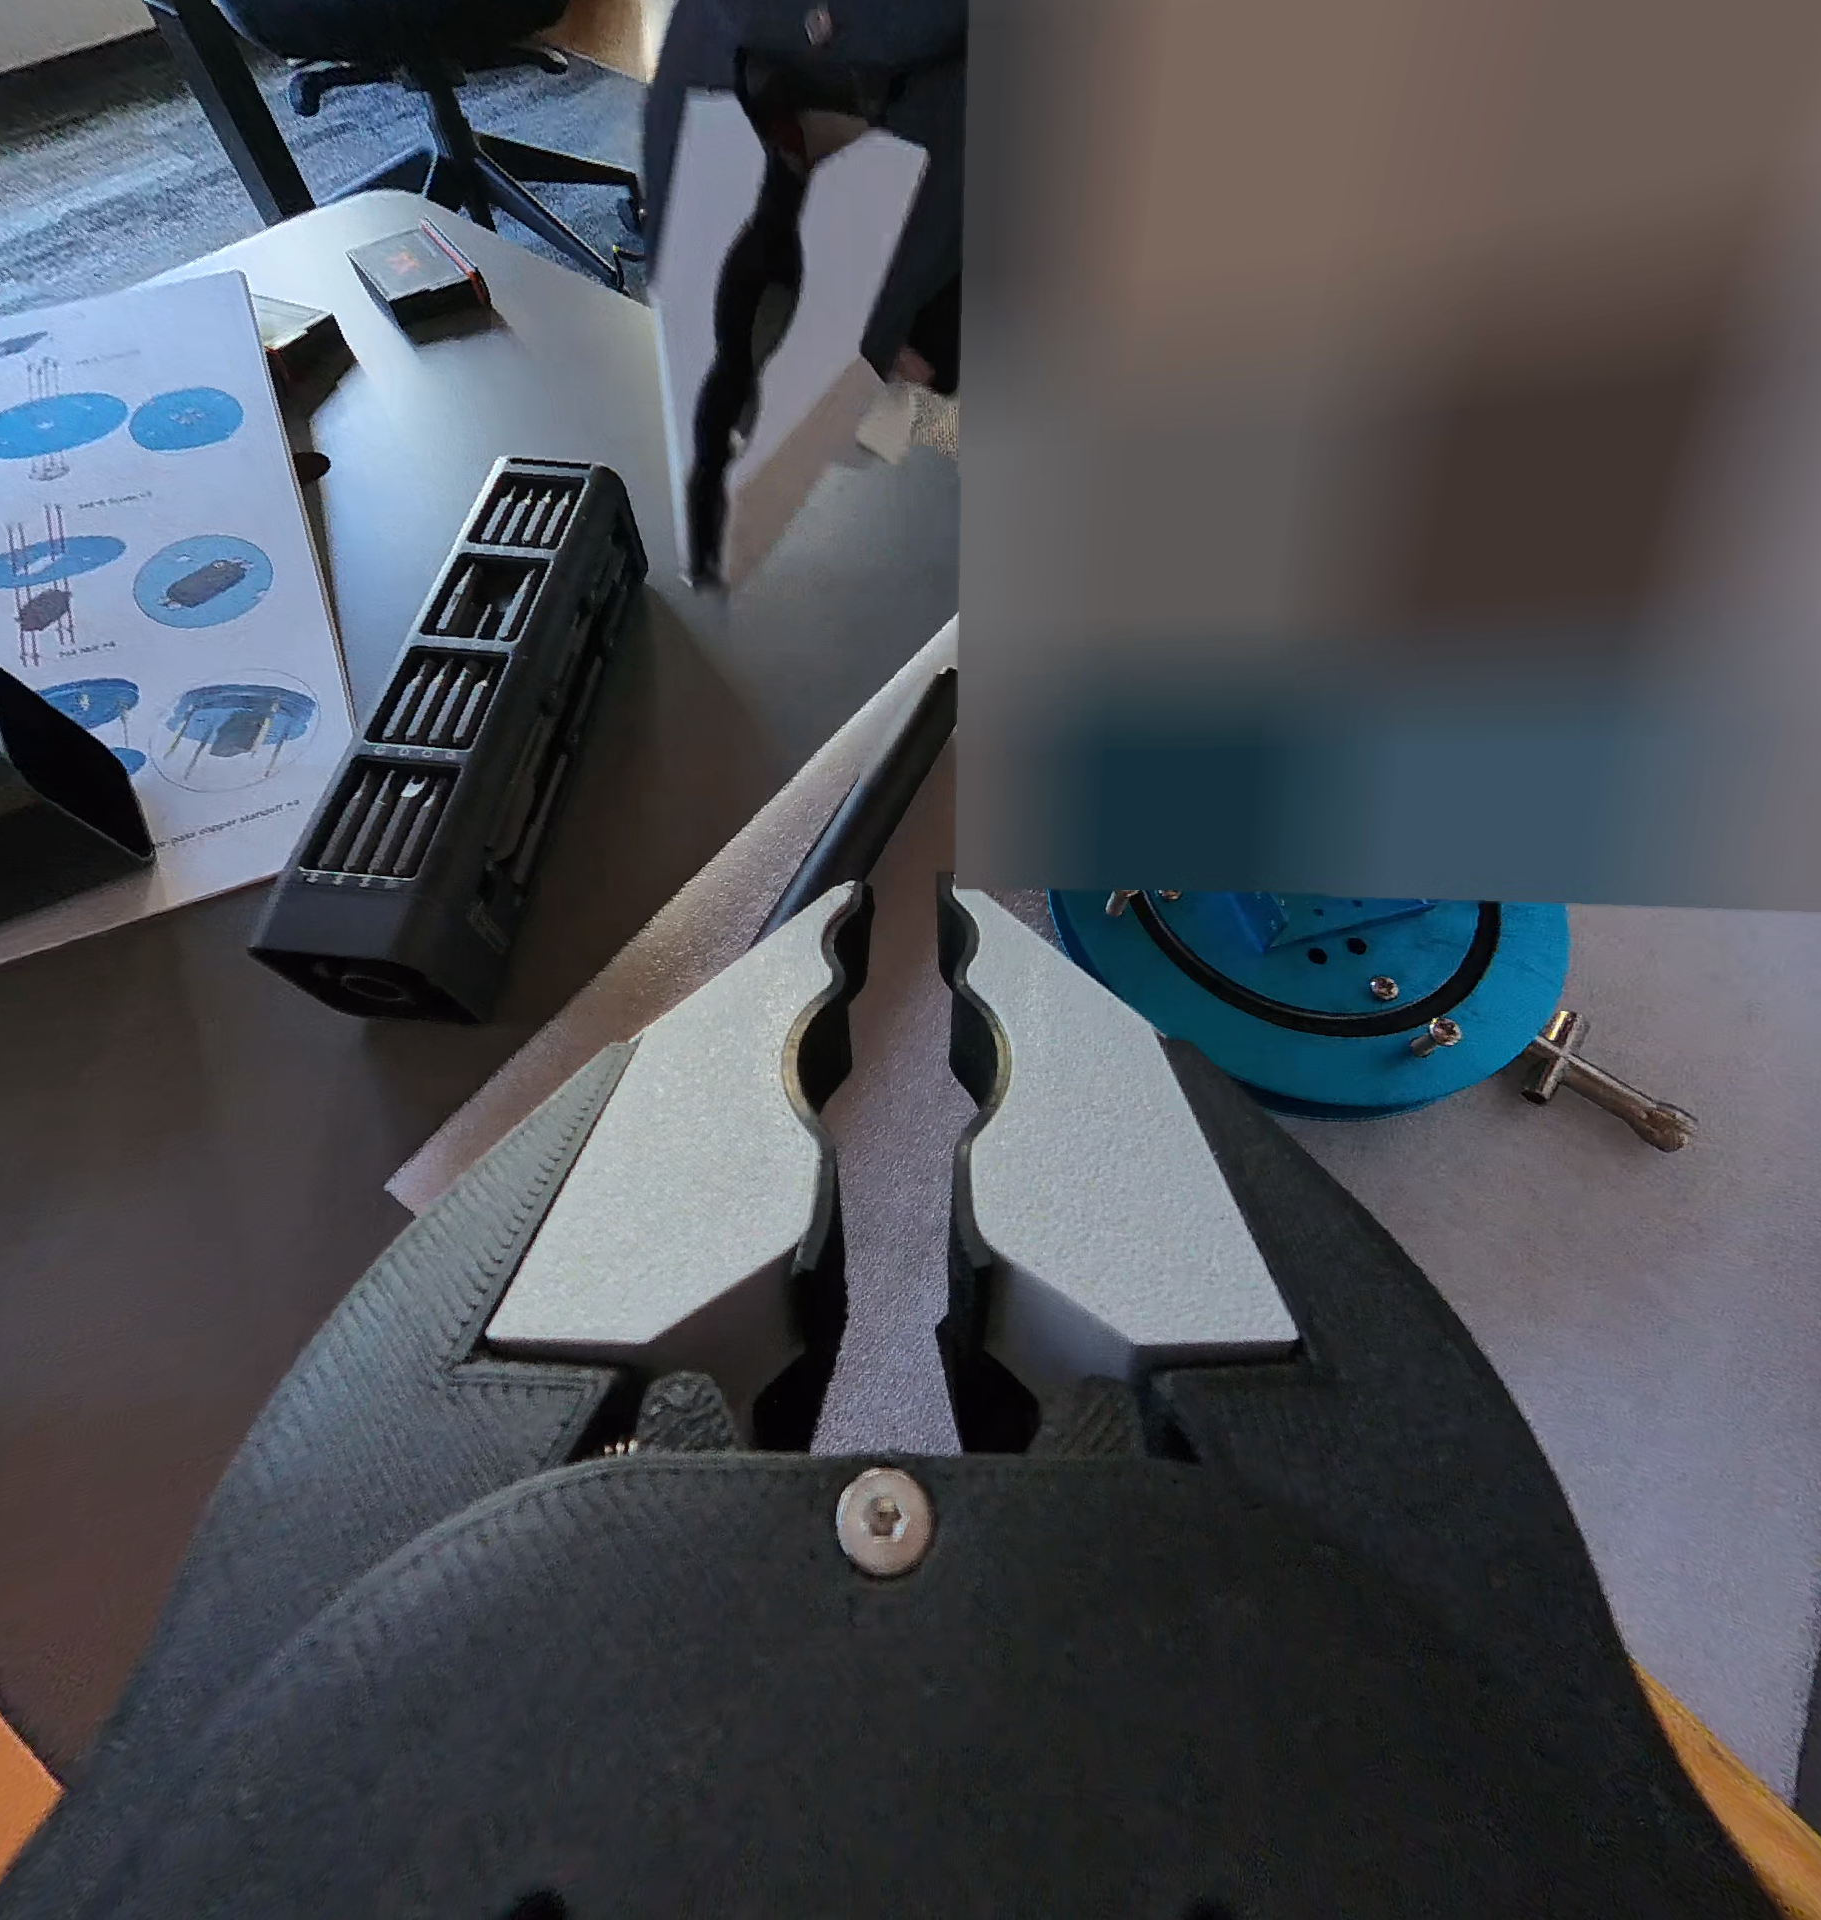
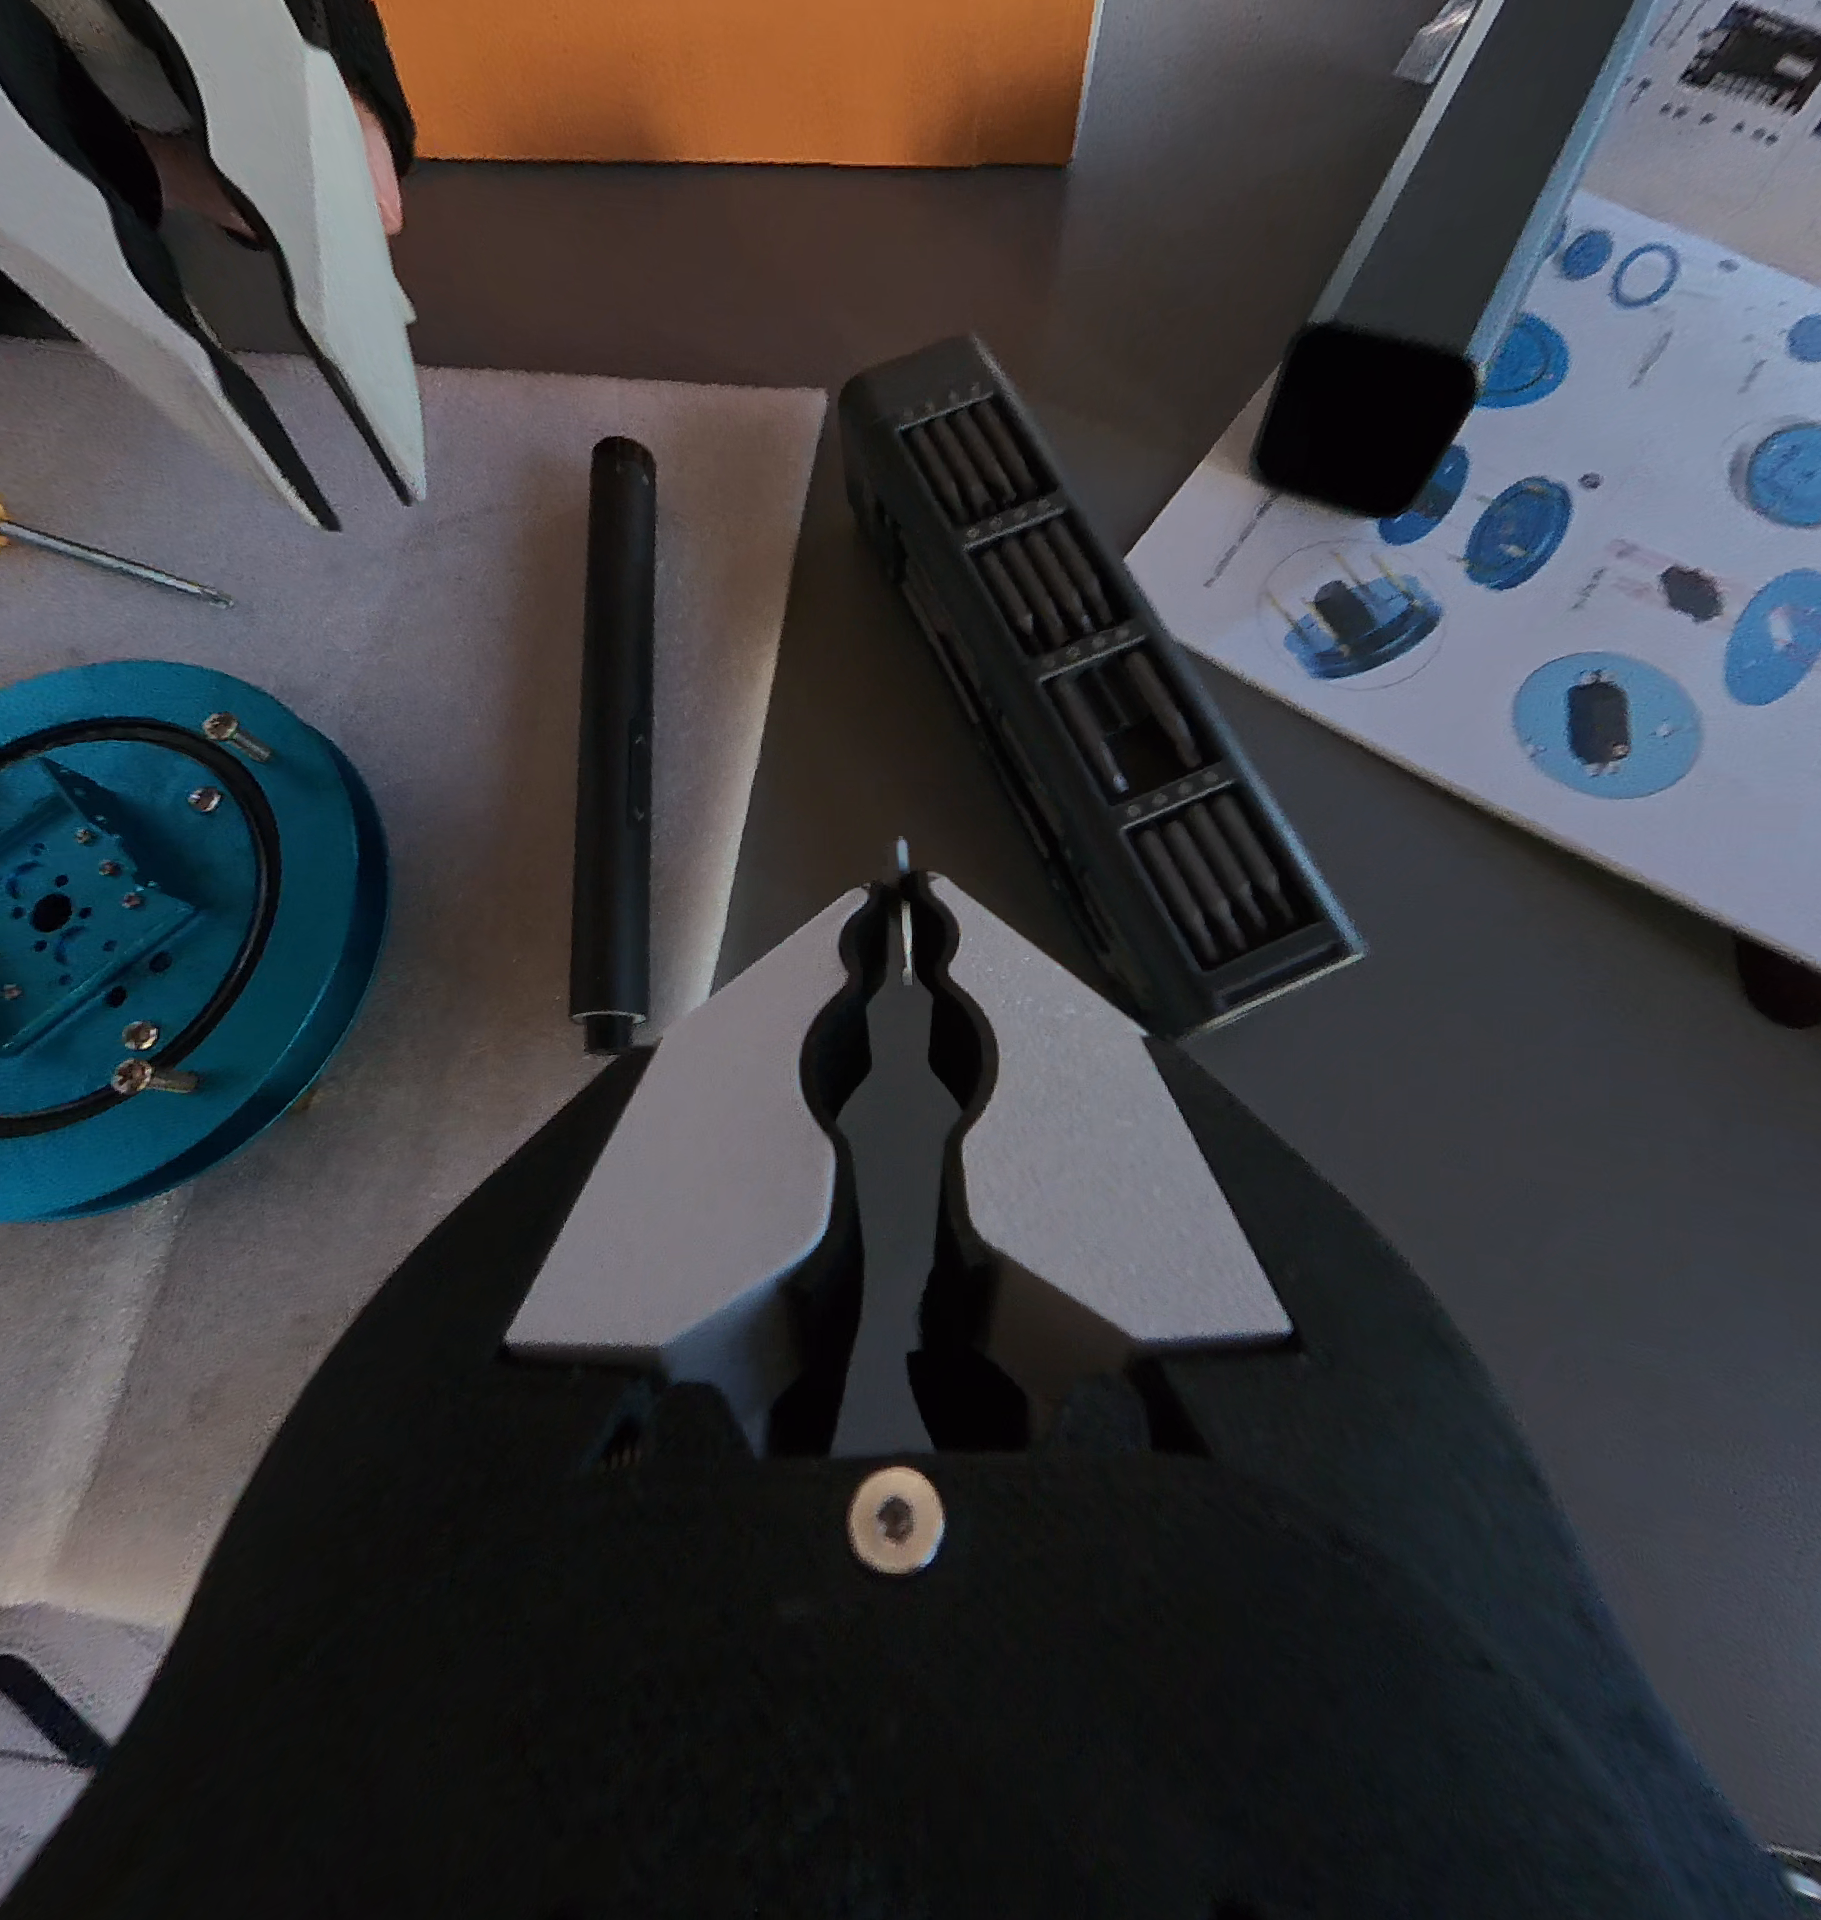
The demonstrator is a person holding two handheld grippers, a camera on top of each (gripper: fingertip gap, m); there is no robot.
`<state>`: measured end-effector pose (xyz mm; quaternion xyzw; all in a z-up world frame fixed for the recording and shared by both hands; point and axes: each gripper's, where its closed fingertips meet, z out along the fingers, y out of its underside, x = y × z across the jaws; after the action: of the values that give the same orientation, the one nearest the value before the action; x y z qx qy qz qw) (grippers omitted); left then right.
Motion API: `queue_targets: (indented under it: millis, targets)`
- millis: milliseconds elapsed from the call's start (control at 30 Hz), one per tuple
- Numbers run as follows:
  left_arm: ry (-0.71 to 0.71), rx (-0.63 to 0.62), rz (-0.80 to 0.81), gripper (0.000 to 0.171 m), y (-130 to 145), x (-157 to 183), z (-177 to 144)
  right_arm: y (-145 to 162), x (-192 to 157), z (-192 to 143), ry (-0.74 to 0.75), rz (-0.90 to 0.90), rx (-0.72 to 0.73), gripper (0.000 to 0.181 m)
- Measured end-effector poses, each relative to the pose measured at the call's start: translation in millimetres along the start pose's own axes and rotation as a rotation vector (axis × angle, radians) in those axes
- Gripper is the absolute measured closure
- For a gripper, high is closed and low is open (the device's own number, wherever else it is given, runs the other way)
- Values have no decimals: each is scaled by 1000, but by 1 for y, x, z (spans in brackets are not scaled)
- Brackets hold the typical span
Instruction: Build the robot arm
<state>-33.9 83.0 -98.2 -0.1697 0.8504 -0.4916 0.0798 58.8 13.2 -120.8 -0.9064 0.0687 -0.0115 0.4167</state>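
Note:
My right gripper (image 2: 904, 896) is shut on a small silver screwdriver bit (image 2: 905, 920), pinched at the fingertips. It hovers over the dark table between a black screwdriver handle (image 2: 615, 727) and an open black bit case (image 2: 1093, 675). My left gripper (image 1: 901, 904) is slightly open and empty above a grey foam mat (image 1: 1612, 1351). It is near a blue disc assembly (image 1: 1332, 997) with screws and a black ring. The handle (image 1: 875, 790) lies just beyond its tips. The right gripper (image 1: 705, 571) shows farther off, and the left gripper (image 2: 366, 509) shows in the right wrist view.
A printed sheet with blue diagrams (image 1: 137, 571) lies left of the bit case (image 1: 459, 727), with a black sleeve (image 1: 44, 779) on it. A metal cross key (image 1: 1602, 1081) and a yellow-handled screwdriver (image 2: 54, 545) lie on the mat. Small black boxes (image 1: 418, 270) sit at the table's far edge. Across from one pair of fingers to the other is roughly 12 cm. The black screwdriver handle (image 2: 615, 727) sits 6 cm or so from the ends of my left fingers.

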Motion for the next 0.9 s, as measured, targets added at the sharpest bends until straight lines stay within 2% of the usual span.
queue_targets:
  millis: [133,233,333,400,533,900]
  targets:
    - [3,-11,-1,160,3,0,2,-18,32,-2,76,-105,-60,178]
    - [1,-18,0,160,4,0,3,-32,40,8,9,-166,-108,178]
    - [6,-16,-7,161,4,0,3,-31,46,20,-59,-164,-237,179]
    - [8,-16,-6,161,4,0,3,-30,42,25,-131,-160,-288,178]
    - [12,-7,2,161,2,3,1,-25,43,31,-185,-149,-370,179]
    - [7,-13,5,161,2,2,1,-32,50,32,-277,96,-448,179]
